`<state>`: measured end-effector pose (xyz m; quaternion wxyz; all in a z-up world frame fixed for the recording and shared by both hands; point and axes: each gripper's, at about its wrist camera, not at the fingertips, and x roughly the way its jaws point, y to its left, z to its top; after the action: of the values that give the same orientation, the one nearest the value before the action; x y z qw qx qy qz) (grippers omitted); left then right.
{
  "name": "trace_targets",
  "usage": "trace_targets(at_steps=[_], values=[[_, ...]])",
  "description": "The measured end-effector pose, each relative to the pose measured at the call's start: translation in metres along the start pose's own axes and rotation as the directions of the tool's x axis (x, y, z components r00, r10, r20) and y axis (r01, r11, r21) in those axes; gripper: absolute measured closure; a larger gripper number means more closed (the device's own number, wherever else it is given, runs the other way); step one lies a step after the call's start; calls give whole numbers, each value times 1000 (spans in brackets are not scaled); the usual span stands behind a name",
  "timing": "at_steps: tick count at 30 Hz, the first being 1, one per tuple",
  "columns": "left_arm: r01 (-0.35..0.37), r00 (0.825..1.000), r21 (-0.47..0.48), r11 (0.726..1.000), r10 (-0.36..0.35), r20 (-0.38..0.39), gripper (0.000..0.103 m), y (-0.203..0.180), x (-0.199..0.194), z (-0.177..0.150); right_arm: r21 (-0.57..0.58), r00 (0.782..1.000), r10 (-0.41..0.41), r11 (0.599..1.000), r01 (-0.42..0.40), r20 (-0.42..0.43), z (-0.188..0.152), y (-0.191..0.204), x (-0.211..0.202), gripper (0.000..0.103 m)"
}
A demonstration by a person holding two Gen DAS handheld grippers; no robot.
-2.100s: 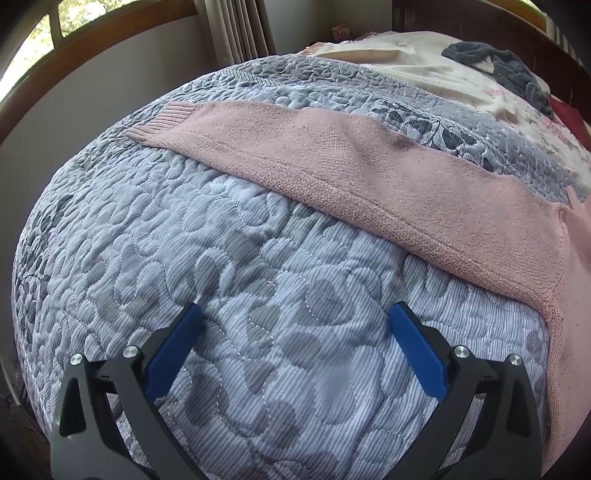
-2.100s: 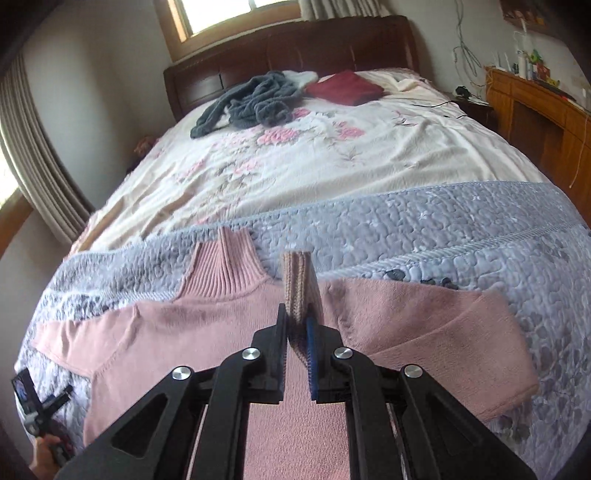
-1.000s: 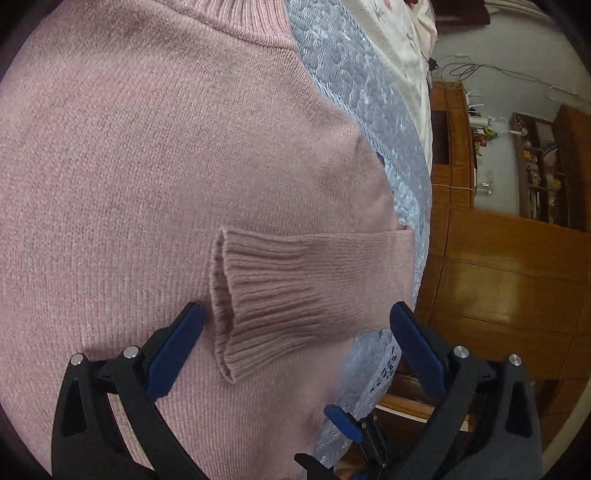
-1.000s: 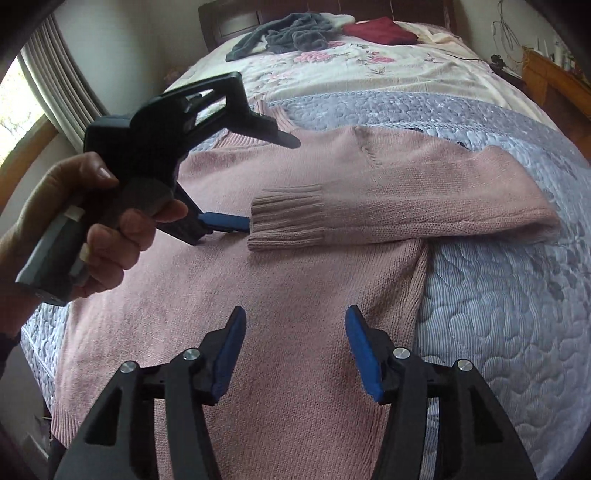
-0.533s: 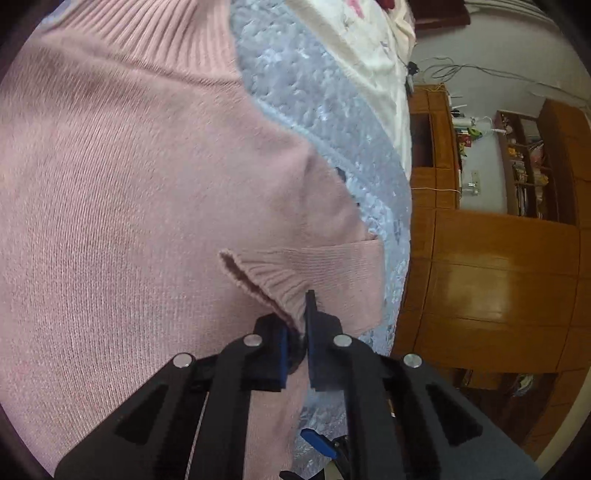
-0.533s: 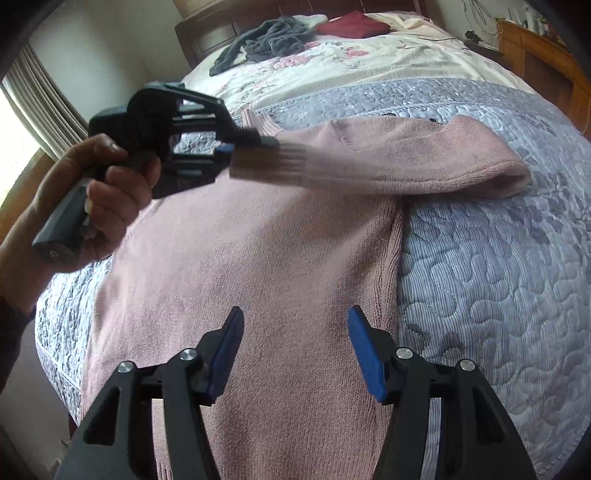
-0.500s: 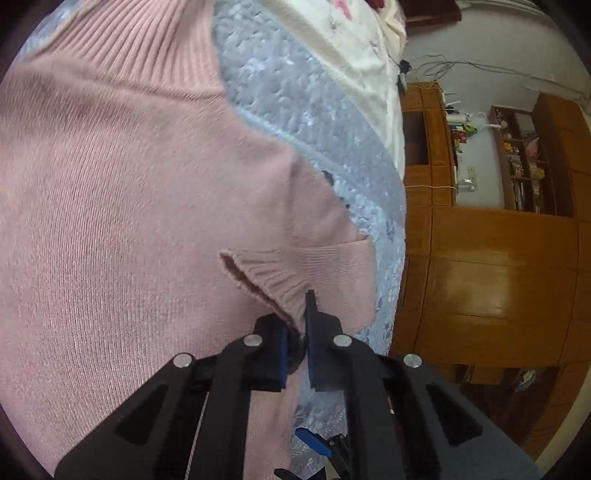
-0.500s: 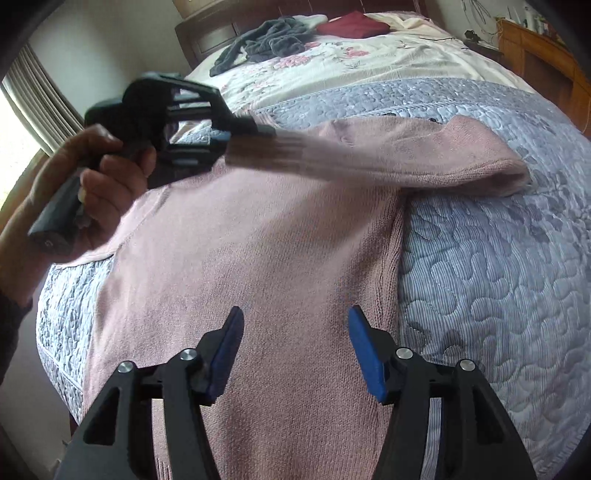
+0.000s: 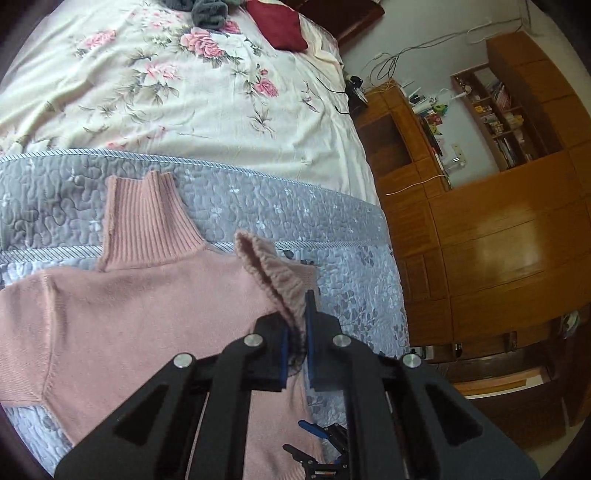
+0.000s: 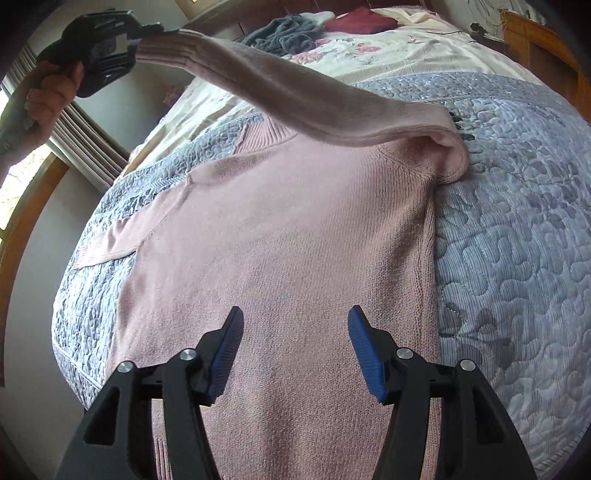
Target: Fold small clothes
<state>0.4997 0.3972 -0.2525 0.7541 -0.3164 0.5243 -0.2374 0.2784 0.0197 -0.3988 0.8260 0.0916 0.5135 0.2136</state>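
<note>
Up at the far left of the right wrist view, the left gripper is pinched tight on the ribbed cuff of a sleeve, and a hand grips its black handle. Its own camera shows the two black fingers squeezed together on the bunched, bumpy cuff. The sleeve is stretched out in the air like a long soft tube, going down to the shoulder on the right.

Under it lies the pink sweater, spread flat on a gray quilt with puffy, pebble-like stitching. The knit looks fuzzy and fine. Its tall ribbed neck points up the bed, and its other sleeve lies flat out to the left.

Low in the middle, the right gripper hangs over the sweater's body with its blue, ridged pads wide apart, holding nothing.

Farther up the bed is a cream flowered sheet, a dark gray heap of cloth and a red pillow. Shiny wooden cabinets stand at the right.
</note>
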Motion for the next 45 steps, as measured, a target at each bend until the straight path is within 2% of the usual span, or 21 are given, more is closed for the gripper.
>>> trace_targets(at_steps=[6, 10, 18, 25, 29, 32, 34, 36, 37, 39, 40, 42, 44, 45], values=[[-76, 997, -49, 996, 76, -21, 98, 47, -16, -5, -1, 1000, 6, 1000, -6, -5, -1, 3, 4, 44], [-111, 994, -126, 986, 107, -36, 98, 99, -15, -14, 3, 1000, 7, 1000, -7, -12, -2, 1, 8, 44], [-109, 994, -307, 945, 96, -57, 98, 194, -35, -34, 7, 1000, 6, 1000, -6, -29, -2, 0, 19, 44], [-152, 987, -414, 898, 114, -116, 98, 274, -9, -60, 7, 999, 8, 1000, -8, -45, -6, 4, 28, 44], [-152, 986, -446, 882, 106, -126, 98, 304, 6, -73, 7, 999, -2, 1000, 2, -52, -6, 2, 29, 44], [-145, 988, -450, 881, 107, -109, 93, 315, 10, -77, 16, 999, -9, 1000, 10, -54, -6, -2, 28, 44], [-164, 986, -423, 891, 142, -84, 89, 309, 5, -76, 18, 999, -11, 1000, 12, -52, -5, -4, 26, 44], [-201, 979, -355, 913, 197, -47, 66, 287, -6, -72, 17, 999, -8, 1000, 8, -50, -4, -3, 25, 44], [-195, 979, -316, 929, 202, -10, 64, 273, -13, -71, 15, 999, -5, 1000, 6, -47, -4, -3, 23, 44], [-107, 990, -268, 957, 128, 62, 55, 249, -21, -73, 13, 999, 3, 1000, -3, -42, -4, 0, 22, 44], [-81, 991, -255, 964, 104, 78, 54, 242, -20, -74, 14, 999, 9, 1000, -9, -42, -4, 2, 21, 44], [-76, 993, -246, 966, 96, 69, 53, 237, -8, -77, 14, 999, 19, 1000, -18, -43, -5, 8, 21, 44], [-158, 981, -255, 954, 180, 67, 55, 240, 0, -77, 7, 999, 24, 1000, -24, -39, -5, 14, 18, 44], [-157, 978, -288, 945, 189, 85, 55, 246, -3, -79, 2, 999, 26, 1000, -26, -37, -5, 16, 16, 43]])
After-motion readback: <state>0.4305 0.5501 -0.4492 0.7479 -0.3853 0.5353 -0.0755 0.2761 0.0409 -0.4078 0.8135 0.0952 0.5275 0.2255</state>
